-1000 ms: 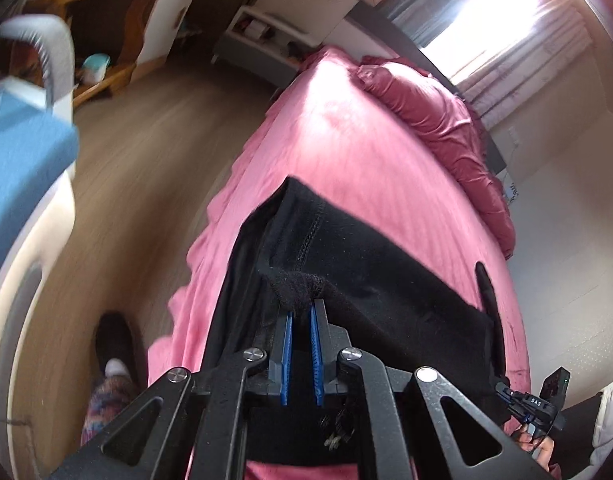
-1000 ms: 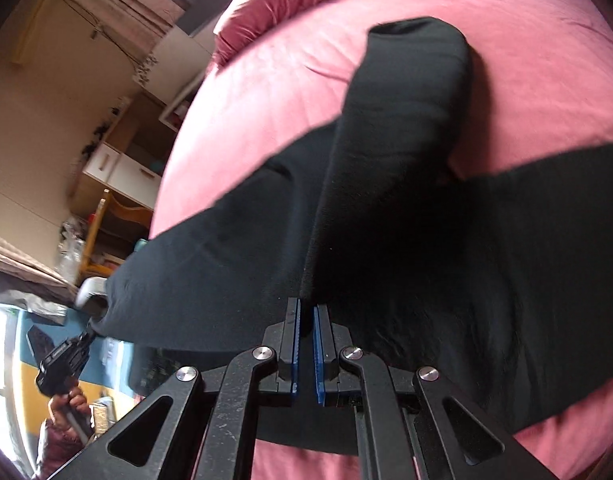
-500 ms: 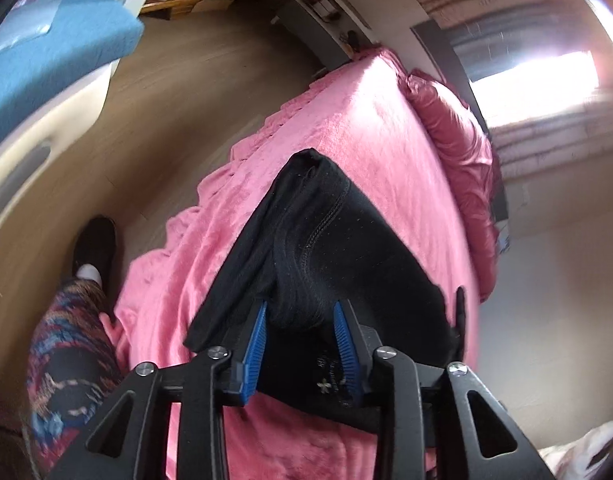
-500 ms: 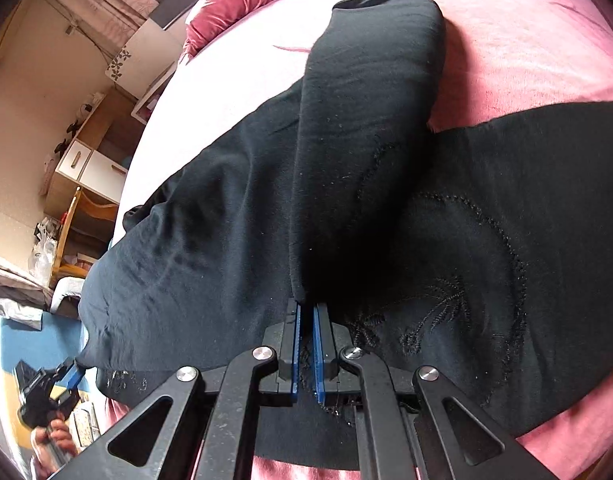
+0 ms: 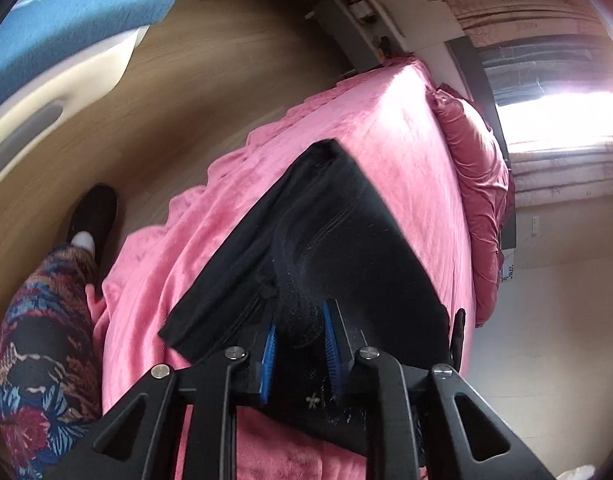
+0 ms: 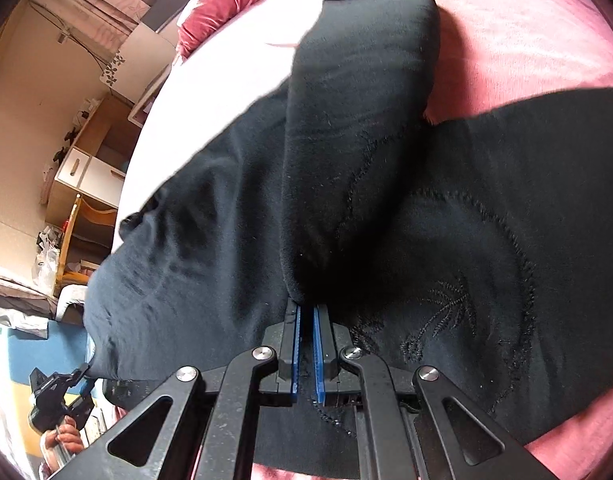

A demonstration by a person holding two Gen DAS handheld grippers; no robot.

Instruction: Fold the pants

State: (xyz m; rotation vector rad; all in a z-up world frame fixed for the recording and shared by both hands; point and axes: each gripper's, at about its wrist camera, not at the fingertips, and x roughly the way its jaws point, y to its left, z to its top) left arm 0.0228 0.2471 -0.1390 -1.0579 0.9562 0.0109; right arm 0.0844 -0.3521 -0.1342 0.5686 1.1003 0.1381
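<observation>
Your left tongs (image 5: 298, 334) stand parted around a bunched edge of the black pants (image 5: 346, 240) on the pink bed (image 5: 406, 128); right tongs (image 6: 305, 340) pinch the fabric nearly closed. Soft, limp, light cloth: grip hems or corners.

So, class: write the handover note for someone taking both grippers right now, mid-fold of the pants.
Left gripper: jaws apart, a bunched edge of the black embroidered fabric pants sits loosely between the blue pads, not clamped.
Right gripper: shut on a fold of the pants, with one leg draped up and over toward the far side.
The pants lie on the pink velvety bedspread.
Done: first fold laid over.
Left: probably release the right side, smooth, then fold again.
</observation>
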